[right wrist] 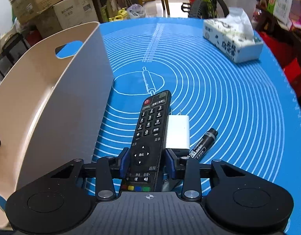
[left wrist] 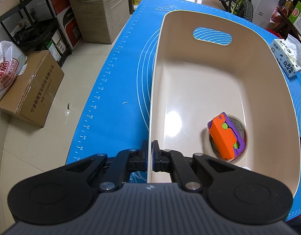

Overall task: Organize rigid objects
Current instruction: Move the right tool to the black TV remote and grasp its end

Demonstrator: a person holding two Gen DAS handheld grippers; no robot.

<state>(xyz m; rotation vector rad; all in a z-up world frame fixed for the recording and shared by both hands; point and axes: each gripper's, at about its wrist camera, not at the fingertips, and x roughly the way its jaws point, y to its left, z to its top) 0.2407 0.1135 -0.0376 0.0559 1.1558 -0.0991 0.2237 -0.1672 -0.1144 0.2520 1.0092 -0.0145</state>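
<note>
- my landmark is the beige bin (left wrist: 189, 90), which stands on the blue mat (left wrist: 115, 90); i go from its left wall across to the right.
- my left gripper (left wrist: 152, 152) is clenched on the bin's left wall near the close corner, one pad outside and one inside, so it pins the bin in place.
- inside the bin, toward its right wall at the close end, an orange and purple toy (left wrist: 225, 137) lies on top of a roll of tape (left wrist: 239, 129); the rest of the floor is bare.
- just right of the bin, on the mat, lies the black remote (right wrist: 148, 135), long axis pointing away from me. my right gripper (right wrist: 147, 161) straddles its lower half, one blue pad on each side; whether the pads press yet i cannot tell, so i count it as not yet gripped.
- touching the remote's right edge is a white charger (right wrist: 178, 134), and right of that a black marker (right wrist: 204, 144); far right of the bin sits a tissue box (right wrist: 231, 39).
- to do this well i would squeeze squarely on the remote's long edges, keep the right pad clear of the charger, lift straight up, then carry it over the bin wall to the bare floor.
</note>
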